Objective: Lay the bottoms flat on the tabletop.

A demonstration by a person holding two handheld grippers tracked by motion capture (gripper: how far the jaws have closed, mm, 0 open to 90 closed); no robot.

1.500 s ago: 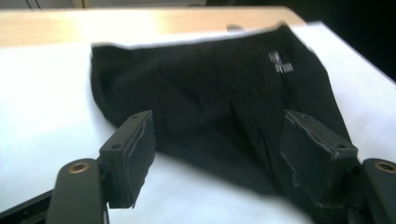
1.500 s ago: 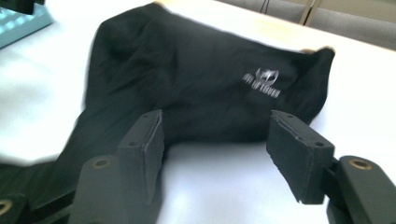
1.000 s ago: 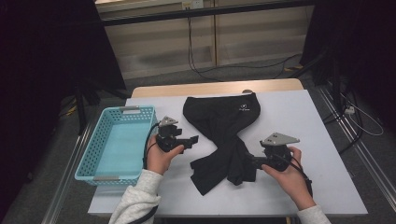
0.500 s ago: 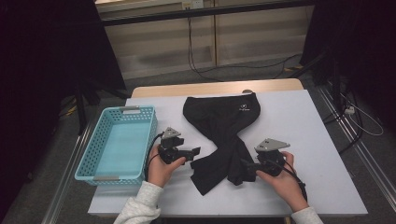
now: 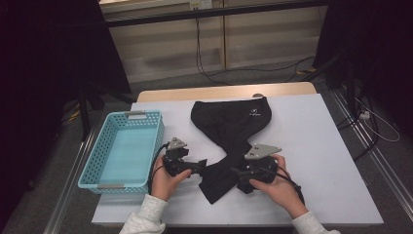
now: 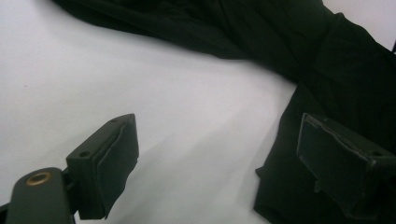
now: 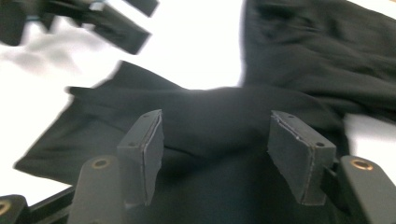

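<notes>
Black fabric garment (image 5: 226, 141) lies crumpled on white table (image 5: 316, 146). Left hand-held gripper (image 5: 200, 165) jaws apart, just widening, at its edge. Right hand-held gripper (image 5: 236, 171) over it, jaws apart, just narrowing, cloth unclamped.

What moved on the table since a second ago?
Both hands slid inward toward the lower end of the black cloth. The right tool came left over the cloth, its jaws just closing a little, cloth between them but not pinched. The left tool edged to the cloth's border, jaws opening a little, gripping nothing. The cloth, the blue basket and the table stayed put.
</notes>
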